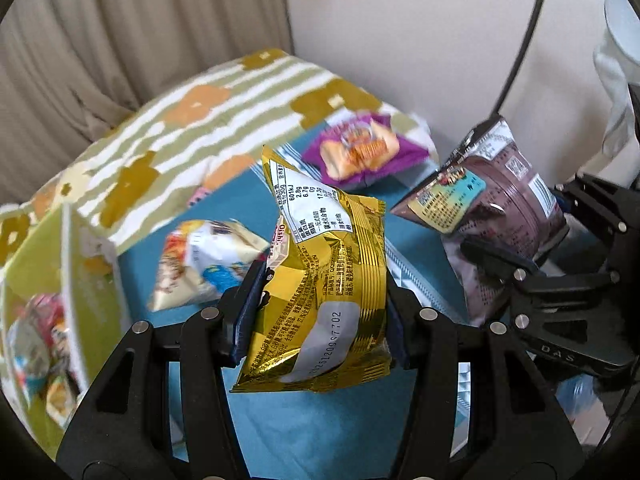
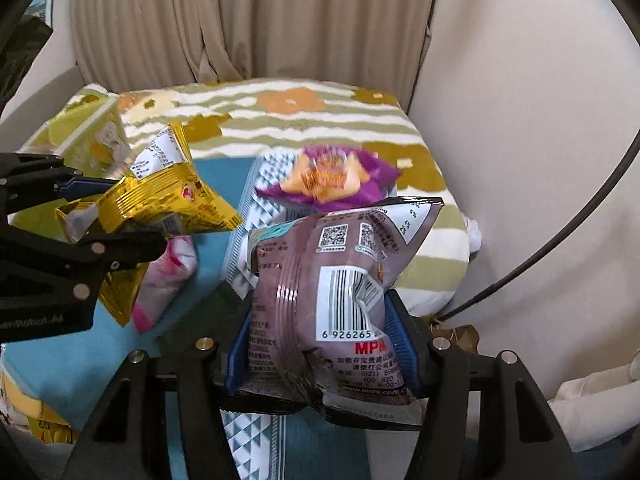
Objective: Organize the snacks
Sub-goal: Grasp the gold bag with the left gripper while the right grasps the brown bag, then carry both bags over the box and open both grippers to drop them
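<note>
A bed with a flowered, striped blanket [image 2: 320, 120] and a teal cloth [image 1: 320, 420] fills both views. At the left stands a yellow-green box [image 1: 52, 264] already holding packets. 2 packets are lifted above the cloth: the left gripper [image 1: 316, 308] is closed on a gold snack bag [image 1: 332, 280], and the right gripper [image 2: 324, 344] is closed on a mauve snack bag [image 2: 340, 280]. A white packet [image 1: 204, 264], a purple packet [image 1: 360, 152] and a pink packet [image 2: 168, 280] lie loose on the cloth. Both grips pinch puffy, slick foil, so a bag may slip out or miss the box.
</note>
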Motion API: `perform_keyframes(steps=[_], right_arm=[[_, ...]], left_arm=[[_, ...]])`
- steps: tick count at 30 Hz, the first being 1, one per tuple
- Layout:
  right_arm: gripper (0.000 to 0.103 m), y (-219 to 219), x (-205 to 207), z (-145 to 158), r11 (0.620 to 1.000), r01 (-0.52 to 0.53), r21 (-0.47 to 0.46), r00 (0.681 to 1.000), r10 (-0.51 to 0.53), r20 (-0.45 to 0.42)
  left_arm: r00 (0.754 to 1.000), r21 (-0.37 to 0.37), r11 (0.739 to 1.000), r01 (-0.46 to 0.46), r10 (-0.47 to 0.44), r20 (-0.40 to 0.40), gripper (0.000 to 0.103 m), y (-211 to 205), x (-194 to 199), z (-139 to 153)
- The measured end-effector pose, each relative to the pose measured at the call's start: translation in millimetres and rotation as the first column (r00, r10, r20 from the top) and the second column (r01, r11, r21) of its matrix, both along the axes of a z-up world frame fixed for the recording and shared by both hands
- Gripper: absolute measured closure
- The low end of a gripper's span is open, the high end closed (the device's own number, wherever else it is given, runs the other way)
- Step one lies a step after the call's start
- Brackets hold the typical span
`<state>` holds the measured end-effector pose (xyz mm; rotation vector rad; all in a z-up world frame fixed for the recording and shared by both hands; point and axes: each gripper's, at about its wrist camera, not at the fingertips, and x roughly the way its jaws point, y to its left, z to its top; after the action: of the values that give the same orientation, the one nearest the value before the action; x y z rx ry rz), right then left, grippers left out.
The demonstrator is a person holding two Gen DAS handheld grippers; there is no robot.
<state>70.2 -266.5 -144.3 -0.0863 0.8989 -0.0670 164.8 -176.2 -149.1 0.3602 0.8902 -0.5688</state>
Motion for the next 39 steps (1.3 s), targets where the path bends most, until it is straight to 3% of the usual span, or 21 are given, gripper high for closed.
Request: perform_keyframes(steps=[7,14,20,27,28,29,30,31,33,39], right_arm=[[0.048,17.4,-8.4,55.2,0.991,-0.109,0.075,0.991,0.103,0.087],[0.048,69.9,4.5,89.8,0.961,-0.250,0.119,0.959,0.229,0.166],[0.048,135.0,20.8,104.1,0.926,-0.348,0.144,0.926,0.315,0.209],[0.048,210.8,61.9,103.9,0.902,-0.389,0.187,0.913,0.350,0.211],[0.048,219.7,66.6,103.1,0.902,-0.389,0.188,0.913,0.351,0.209],[0.048,228.5,71.5,102.5,0.901,-0.389,0.191,0.914,0.350,0.206],[0.048,235.5,75.0,102.1,0.901,-0.387,0.196,0.915,0.349,0.203],[0.048,239.5,79.7,99.9,0.901,-0.385,0.199,0.916,0.347,0.200],[0.048,250.3,87.2,98.3,0.905,-0.379,0.192,0.919,0.344,0.192],[0.048,268.0,103.6,92.9,0.917,-0.348,0.194,0.934,0.321,0.159]], left_arm=[[0.985,-0.066,0.984,-0.163,0.166,0.048,0.054,45.9,-21.5,56.1],[0.935,-0.096,0.939,-0.329,0.339,0.108,0.054,129.0,-25.6,90.4],[0.893,-0.109,0.898,-0.426,0.437,0.107,0.054,212.0,-7.0,98.4],[0.881,-0.096,0.881,-0.463,0.469,0.055,0.053,285.6,24.1,83.4],[0.886,-0.102,0.885,-0.455,0.461,0.048,0.049,292.1,27.6,80.2],[0.895,-0.102,0.893,-0.438,0.444,0.043,0.034,297.2,32.5,75.3],[0.898,-0.089,0.897,-0.434,0.439,0.046,0.007,299.8,36.3,71.3],[0.898,-0.074,0.899,-0.432,0.436,0.055,0.000,301.2,39.4,67.8],[0.913,-0.090,0.913,-0.398,0.403,0.057,0.001,308.0,43.0,61.7],[0.920,-0.115,0.914,-0.390,0.393,0.003,0.001,333.1,49.1,54.3]])
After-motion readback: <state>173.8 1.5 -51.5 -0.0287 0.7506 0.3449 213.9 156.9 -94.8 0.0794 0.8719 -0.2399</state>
